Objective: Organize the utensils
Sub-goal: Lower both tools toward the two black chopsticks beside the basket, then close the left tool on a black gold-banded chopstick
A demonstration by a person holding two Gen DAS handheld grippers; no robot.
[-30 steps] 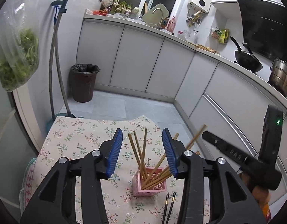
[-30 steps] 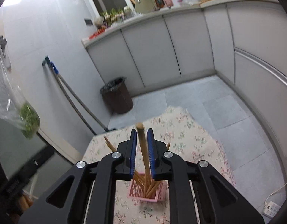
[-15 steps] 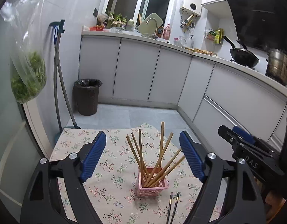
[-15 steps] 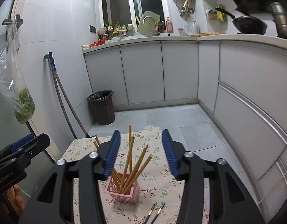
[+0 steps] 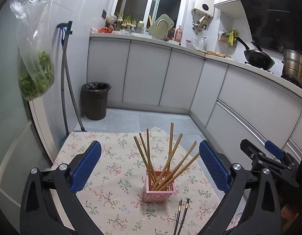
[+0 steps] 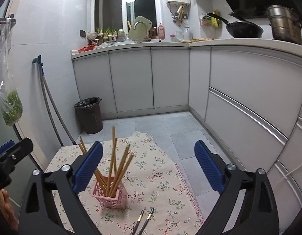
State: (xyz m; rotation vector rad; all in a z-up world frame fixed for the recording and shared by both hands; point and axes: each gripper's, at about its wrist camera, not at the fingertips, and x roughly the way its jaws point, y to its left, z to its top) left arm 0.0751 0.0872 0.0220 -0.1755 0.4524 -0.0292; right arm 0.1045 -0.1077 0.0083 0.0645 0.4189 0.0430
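A pink lattice holder (image 5: 159, 188) (image 6: 109, 193) stands on the floral tablecloth (image 5: 111, 176) (image 6: 160, 176) with several wooden chopsticks (image 5: 170, 156) (image 6: 119, 168) leaning in it. A pair of black chopsticks (image 5: 181, 216) (image 6: 144, 220) lies flat just in front of the holder. My left gripper (image 5: 150, 169) is still opening wide, nothing between its blue pads, the holder beyond them. My right gripper (image 6: 149, 168) is opening too and holds nothing; the holder sits low by its left pad. The right gripper (image 5: 266, 156) shows at the right edge of the left wrist view, the left gripper (image 6: 11, 154) at the left edge of the right wrist view.
The small table's far edge drops to a tiled floor. Grey cabinets (image 5: 147, 76) line the back and right. A dark bin (image 5: 95, 100) and mop handles (image 5: 65, 82) stand at the left wall. A bag of greens (image 5: 36, 74) hangs at left.
The right gripper let go of the wooden chopstick it held over the holder, and it now stands in the holder. Both grippers opened wide and drew back from the holder.
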